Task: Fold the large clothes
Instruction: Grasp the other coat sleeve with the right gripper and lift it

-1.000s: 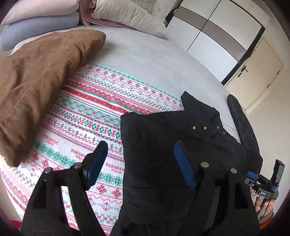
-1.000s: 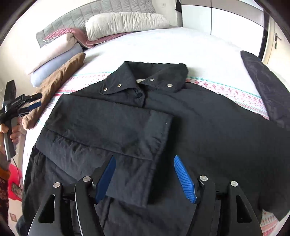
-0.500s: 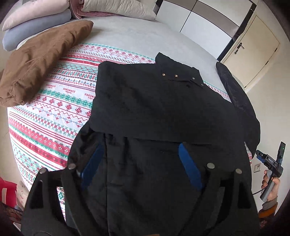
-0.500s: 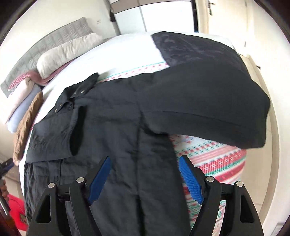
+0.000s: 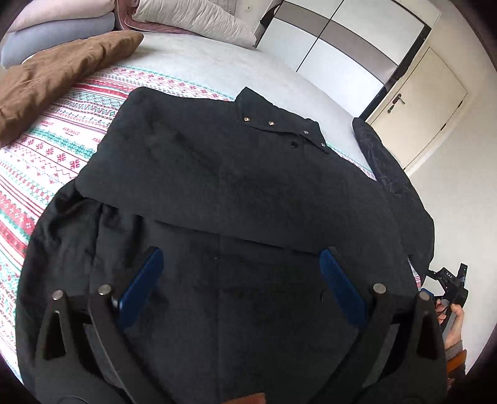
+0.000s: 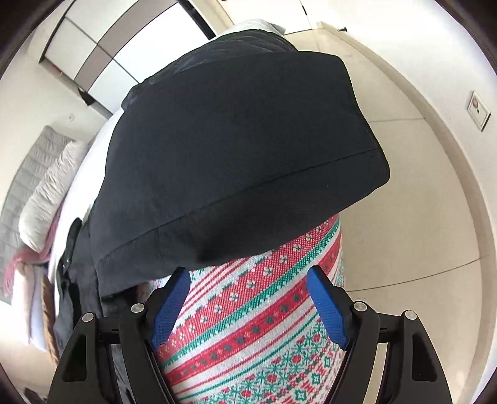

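A black jacket (image 5: 248,186) lies face up on a patterned blanket (image 5: 46,149), its snap collar (image 5: 279,124) at the far end. One sleeve is folded across the chest. My left gripper (image 5: 240,253) hovers over the jacket's lower body, jaws opening wide, nothing pressed between the pads. My right gripper (image 6: 248,272) stands open over the blanket (image 6: 264,326) at the bed's side. The jacket's other sleeve (image 6: 233,140) spreads out just beyond its fingertips, untouched. A hand (image 5: 453,317) holds that gripper at the right edge of the left wrist view.
A brown cushion (image 5: 56,68) and stacked pillows (image 5: 192,18) lie at the head of the bed. A dark quilted garment (image 5: 376,161) lies beyond the jacket. Wardrobe (image 5: 326,40) and door (image 5: 419,102) stand behind. Pale floor (image 6: 419,217) runs beside the bed.
My left gripper moved from over the blanket onto the jacket's lower body and its jaws widened. My right gripper swung and rolled from above the chest to the bed's side by the spread sleeve.
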`<state>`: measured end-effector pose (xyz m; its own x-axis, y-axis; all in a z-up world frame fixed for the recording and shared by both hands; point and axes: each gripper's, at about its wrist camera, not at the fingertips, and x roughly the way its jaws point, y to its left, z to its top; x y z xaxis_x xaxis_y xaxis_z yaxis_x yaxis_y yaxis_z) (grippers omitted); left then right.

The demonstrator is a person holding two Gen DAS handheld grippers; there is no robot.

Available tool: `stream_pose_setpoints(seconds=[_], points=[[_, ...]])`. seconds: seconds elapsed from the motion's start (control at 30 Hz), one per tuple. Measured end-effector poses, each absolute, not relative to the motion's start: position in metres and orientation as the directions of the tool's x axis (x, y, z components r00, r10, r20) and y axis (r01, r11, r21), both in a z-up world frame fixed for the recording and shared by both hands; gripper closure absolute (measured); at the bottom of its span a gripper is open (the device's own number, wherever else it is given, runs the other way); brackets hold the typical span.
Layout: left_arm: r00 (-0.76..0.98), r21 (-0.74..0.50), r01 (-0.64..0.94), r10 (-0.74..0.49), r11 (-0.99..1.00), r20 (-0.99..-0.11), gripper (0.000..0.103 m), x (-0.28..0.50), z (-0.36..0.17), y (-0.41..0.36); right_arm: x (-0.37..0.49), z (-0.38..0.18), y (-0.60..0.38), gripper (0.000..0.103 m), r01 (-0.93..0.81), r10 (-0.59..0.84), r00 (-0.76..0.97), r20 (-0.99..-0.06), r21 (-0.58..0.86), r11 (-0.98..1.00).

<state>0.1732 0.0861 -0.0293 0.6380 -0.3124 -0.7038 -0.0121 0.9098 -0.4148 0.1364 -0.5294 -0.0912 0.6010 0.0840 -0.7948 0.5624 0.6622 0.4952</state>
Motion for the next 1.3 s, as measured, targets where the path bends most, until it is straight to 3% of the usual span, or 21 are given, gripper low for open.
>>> stream_pose_setpoints(seconds=[0.13,0.4,0.47,0.53,0.6,0.73,0.9,1.03,1.3], points=[[0.635,-0.474,-0.015,-0.358,0.881,-0.685,0.003,0.176,-0.045,0.084,0.14,-0.102,-0.547,0.024,0.596,0.094,0.623,-0.777,0.549,0.586],[0.658,-0.43,0.046,-0.351,0.902,-0.666,0.003,0.179,-0.043,0.074,0.133,-0.131,-0.577,0.026,0.614,0.086,0.741,-0.666,0.724,0.313],[0.662,-0.424,0.051,-0.348,0.904,-0.664,0.003,0.18,-0.044,0.075,0.132,-0.133,-0.578,0.04,0.599,0.07,0.77,-0.635,0.755,0.266],[0.673,-0.415,0.052,-0.339,0.908,-0.657,0.003,0.18,-0.043,0.076,0.133,-0.125,-0.573,0.075,0.605,0.023,0.772,-0.635,0.746,0.279],[0.685,-0.41,0.05,-0.33,0.911,-0.65,0.003,0.181,-0.04,0.078,0.132,-0.106,-0.564,0.089,0.635,-0.059,0.752,-0.657,0.697,0.334],[0.698,-0.425,0.045,-0.332,0.904,-0.634,0.003,0.183,-0.038,0.085,0.13,-0.051,-0.534,0.092,0.674,-0.244,0.715,-0.655,0.554,0.488],[0.706,-0.464,0.04,-0.354,0.885,-0.614,0.003,0.184,-0.034,0.094,0.13,0.023,-0.483,0.093,0.633,-0.369,0.749,-0.551,0.43,0.644],[0.715,-0.477,0.038,-0.357,0.878,-0.601,0.003,0.185,-0.031,0.099,0.134,0.072,-0.436,0.093,0.562,-0.377,0.794,-0.477,0.34,0.754],[0.719,-0.52,0.027,-0.378,0.854,-0.583,0.003,0.188,-0.031,0.109,0.176,0.123,-0.301,0.093,0.356,-0.288,0.862,-0.417,0.094,0.93]])
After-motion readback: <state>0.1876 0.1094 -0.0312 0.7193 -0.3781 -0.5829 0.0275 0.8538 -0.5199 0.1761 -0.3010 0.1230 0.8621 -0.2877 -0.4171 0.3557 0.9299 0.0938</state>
